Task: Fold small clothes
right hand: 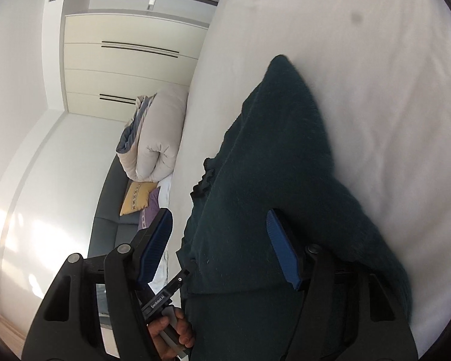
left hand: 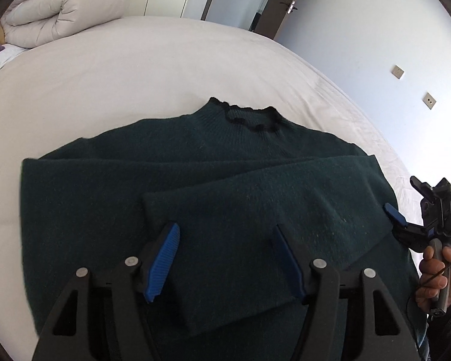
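Sleeves are folded across the sweater [left hand: 195, 186] at frame centre; body fold still left, I reckon. Left tongs [left hand: 225, 258] and right tongs [right hand: 222, 249] both spread, pinching nothing.

Dark green sweater [left hand: 213, 198] with black frilled collar [left hand: 246, 114], white bedsheet [left hand: 135, 69], yellow patterned cushion [right hand: 136, 197], blue gripper pads [left hand: 162, 261]

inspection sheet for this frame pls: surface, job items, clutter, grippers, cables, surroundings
Surface: bed, pale sheet, lightly creased.
Job's things: dark green sweater lying flat, both sleeves folded across the body, collar at the far end.
Clutter: rolled duvet and yellow cushion at the head of the bed.
Grippers: left gripper open above the sweater; right gripper open at the sweater's edge.
Cables: thin black cable by the right hand.
Surroundings: wardrobe, door, wall sockets.
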The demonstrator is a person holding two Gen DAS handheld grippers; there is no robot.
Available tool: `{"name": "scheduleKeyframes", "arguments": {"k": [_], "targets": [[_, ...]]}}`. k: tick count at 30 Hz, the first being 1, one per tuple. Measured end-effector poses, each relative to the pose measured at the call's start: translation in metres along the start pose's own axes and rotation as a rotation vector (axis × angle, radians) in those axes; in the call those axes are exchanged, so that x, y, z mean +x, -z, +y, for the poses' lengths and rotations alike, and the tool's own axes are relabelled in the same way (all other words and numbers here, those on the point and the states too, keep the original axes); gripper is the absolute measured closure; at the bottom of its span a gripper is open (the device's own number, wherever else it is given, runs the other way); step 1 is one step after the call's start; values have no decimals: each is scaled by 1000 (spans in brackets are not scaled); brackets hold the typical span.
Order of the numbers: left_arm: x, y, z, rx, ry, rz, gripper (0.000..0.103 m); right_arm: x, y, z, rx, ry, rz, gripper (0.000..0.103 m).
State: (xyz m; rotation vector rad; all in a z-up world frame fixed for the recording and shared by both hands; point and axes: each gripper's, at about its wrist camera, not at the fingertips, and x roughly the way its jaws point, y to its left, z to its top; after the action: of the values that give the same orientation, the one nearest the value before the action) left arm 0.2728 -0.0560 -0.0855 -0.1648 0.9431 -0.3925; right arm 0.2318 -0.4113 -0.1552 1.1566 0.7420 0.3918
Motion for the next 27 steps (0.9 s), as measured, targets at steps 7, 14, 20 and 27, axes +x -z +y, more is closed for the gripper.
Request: {"name": "scheduleKeyframes", "arguments": {"k": [7, 14, 20, 27], "targets": [[-89, 61, 18, -74, -20, -25, 22, -65, 48, 15, -53, 92, -23, 37], [-164, 165, 46, -230, -14, -10, 13, -143, 127, 47, -306, 242, -95, 36], [-190, 236, 35, -212, 3, 36, 13, -186, 178, 68, -443, 292, -141, 36], [-205, 265, 39, -285, 105, 72, 15, -209, 213, 70, -431, 276, -91, 36]]}}
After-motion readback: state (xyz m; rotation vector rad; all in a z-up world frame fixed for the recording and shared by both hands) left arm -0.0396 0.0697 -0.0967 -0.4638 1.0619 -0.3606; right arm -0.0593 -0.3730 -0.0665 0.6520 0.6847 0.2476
